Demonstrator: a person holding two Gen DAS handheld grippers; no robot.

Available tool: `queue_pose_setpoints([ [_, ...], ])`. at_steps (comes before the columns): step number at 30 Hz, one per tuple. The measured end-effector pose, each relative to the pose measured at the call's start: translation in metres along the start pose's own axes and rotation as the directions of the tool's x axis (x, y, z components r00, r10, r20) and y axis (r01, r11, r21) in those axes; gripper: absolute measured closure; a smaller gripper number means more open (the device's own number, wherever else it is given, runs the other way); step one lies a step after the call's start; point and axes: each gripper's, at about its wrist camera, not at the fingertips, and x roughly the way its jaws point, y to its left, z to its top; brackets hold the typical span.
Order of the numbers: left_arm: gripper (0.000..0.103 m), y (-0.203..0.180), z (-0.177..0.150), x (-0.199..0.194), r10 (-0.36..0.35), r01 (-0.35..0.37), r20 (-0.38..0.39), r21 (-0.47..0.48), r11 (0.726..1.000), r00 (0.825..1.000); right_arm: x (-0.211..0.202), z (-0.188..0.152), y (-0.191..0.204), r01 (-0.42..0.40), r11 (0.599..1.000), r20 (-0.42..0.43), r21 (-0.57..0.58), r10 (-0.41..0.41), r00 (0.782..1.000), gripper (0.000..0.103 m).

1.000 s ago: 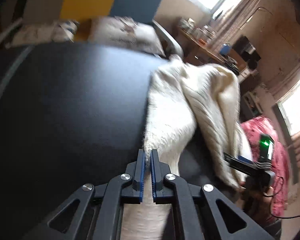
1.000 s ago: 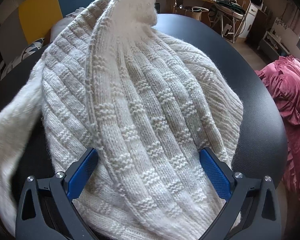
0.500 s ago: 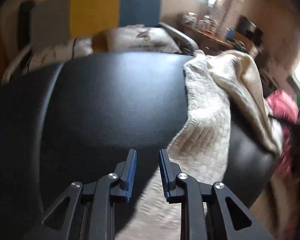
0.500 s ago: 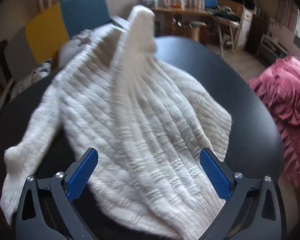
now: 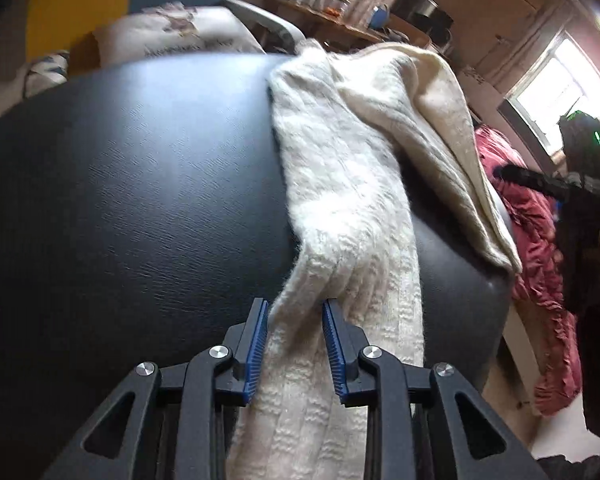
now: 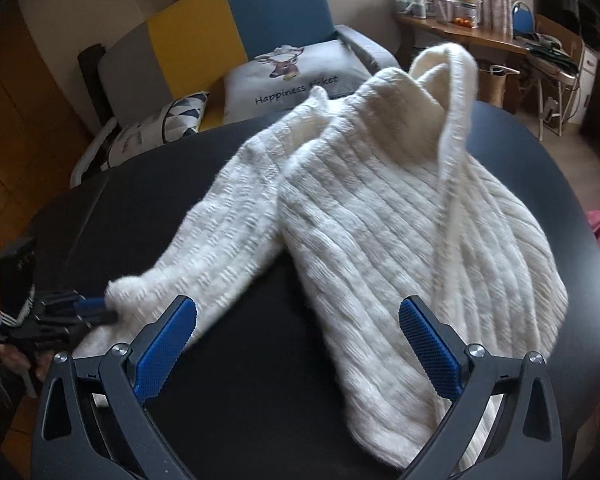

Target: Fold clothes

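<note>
Far left – left gripper (image 5: 294,308): half parted, just been opening; loose around the sleeve cuff (image 6: 120,292), with knit between the blue pads (image 5: 256,344) but apparently no squeeze on it. Released, then, not clenched.
Sleeve (image 5: 340,200): stretched out from the cuff toward the shoulder, lying flat on the black table (image 5: 140,180), angled away from the body of the garment.
Centre – right gripper (image 6: 296,320): spread wide and empty, hovering above bare tabletop between sleeve and body, touching neither.
Sweater (image 6: 380,220): cream ribbed knit, spread over the right half of the table, with the collar rumpled and standing up at the far end and the lower edge near the table's right rim.
Far right: pink cloth heap (image 5: 532,240) off the table, well apart from the work.
Behind: sofa with a printed cushion (image 6: 296,76), no part in the task.
Step in hand: by the look of it, laying out one sleeve – cuff just let go after being drawn straight. Early in the fold; body not yet squared, nothing folded over.
Next move, as a judgement: either re-grip the cuff and carry the sleeve across onto the body, or smooth the body first. Needs a firm pinch on the thick knit near the cuff edge, a low lift so the sleeve trails without dragging the body, and the free right gripper pinning or tugging the hem to flatten the ridges.
Risk: fluffy yarn snagging on the ridged pads; collar bump left under the fold.
</note>
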Motion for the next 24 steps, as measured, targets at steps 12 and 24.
queue_pose_setpoints([
  [12,0.098,0.000,-0.038,-0.063,0.076,-0.034,0.255,-0.165,0.986,0.964,0.087,0.051,-0.042,0.040,0.971,-0.108,0.236,-0.014,0.994,0.000],
  [24,0.092,0.039,-0.062,-0.082,0.140,-0.089,0.140,-0.322,0.943,0.980,0.090,0.032,-0.035,0.260,0.963,-0.155,0.070,-0.247,0.957,0.000],
])
